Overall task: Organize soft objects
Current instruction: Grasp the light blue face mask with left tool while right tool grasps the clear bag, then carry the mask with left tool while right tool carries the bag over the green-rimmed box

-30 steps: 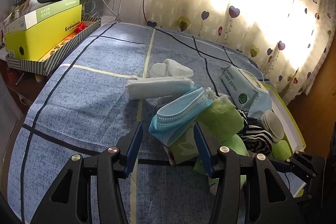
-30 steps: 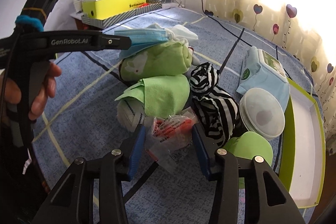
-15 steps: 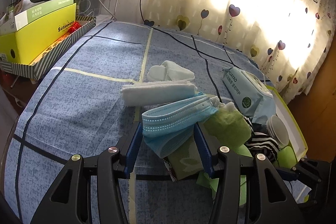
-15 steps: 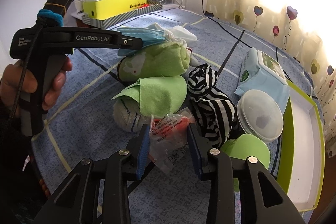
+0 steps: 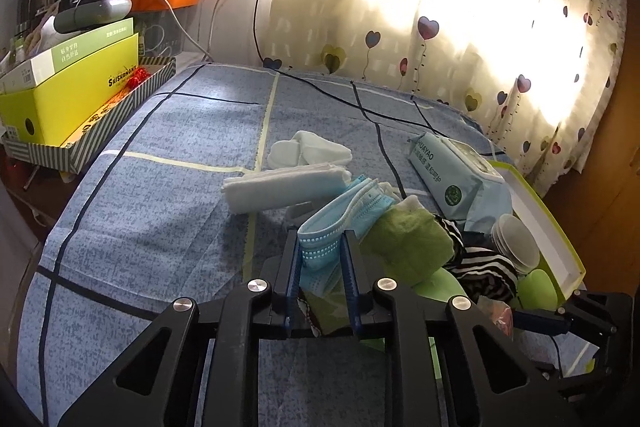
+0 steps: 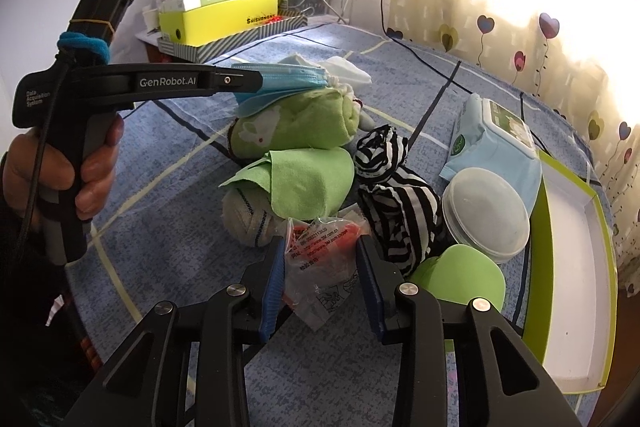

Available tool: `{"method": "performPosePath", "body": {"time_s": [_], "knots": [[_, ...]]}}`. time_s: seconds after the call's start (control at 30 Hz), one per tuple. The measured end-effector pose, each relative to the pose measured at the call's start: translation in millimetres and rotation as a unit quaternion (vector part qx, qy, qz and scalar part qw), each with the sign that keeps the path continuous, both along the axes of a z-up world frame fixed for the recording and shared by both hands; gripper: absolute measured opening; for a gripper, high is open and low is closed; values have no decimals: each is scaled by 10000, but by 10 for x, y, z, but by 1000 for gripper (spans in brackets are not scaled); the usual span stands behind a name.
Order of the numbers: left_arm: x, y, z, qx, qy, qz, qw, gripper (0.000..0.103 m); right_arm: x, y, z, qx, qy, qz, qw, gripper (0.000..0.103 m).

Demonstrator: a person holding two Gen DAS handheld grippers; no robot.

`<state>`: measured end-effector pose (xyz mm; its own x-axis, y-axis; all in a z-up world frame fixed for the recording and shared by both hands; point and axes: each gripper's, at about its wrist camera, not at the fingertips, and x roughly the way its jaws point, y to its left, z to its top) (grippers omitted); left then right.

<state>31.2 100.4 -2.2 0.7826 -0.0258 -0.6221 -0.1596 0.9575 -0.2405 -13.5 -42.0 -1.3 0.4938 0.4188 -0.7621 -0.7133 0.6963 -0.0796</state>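
A pile of soft things lies on the blue bedspread (image 5: 160, 227). My left gripper (image 5: 322, 239) is closing its jaws on a light blue face mask (image 5: 348, 203), and the pads press its edge, lifted above a rolled green towel (image 6: 296, 123). The right wrist view shows the mask (image 6: 292, 75) held at the left gripper's tip (image 6: 256, 83). My right gripper (image 6: 320, 245) is shut on a clear plastic packet (image 6: 320, 259) with red contents, at the pile's near edge. A green cloth (image 6: 308, 179) and a black-and-white striped cloth (image 6: 400, 195) lie just behind it.
A folded white cloth (image 5: 280, 187) and white socks (image 5: 312, 149) lie past the mask. A wipes pack (image 6: 496, 139), a round plastic lid (image 6: 486, 215) and a green-rimmed white tray (image 6: 572, 267) sit right. A yellow box (image 5: 68, 95) stands on a striped tray far left.
The left jaws, wide apart around the mask before, have shut on it. The right jaws narrowed onto the plastic packet. Neither hand has shifted much.
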Motion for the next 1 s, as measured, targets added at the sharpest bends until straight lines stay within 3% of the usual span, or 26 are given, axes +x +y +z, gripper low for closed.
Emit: {"method": "performPosePath", "body": {"time_s": [1.0], "knots": [[-443,-485,510,572,-542,95,9968,15,-181,-320,521,638,-708,-114,9954,34]]}}
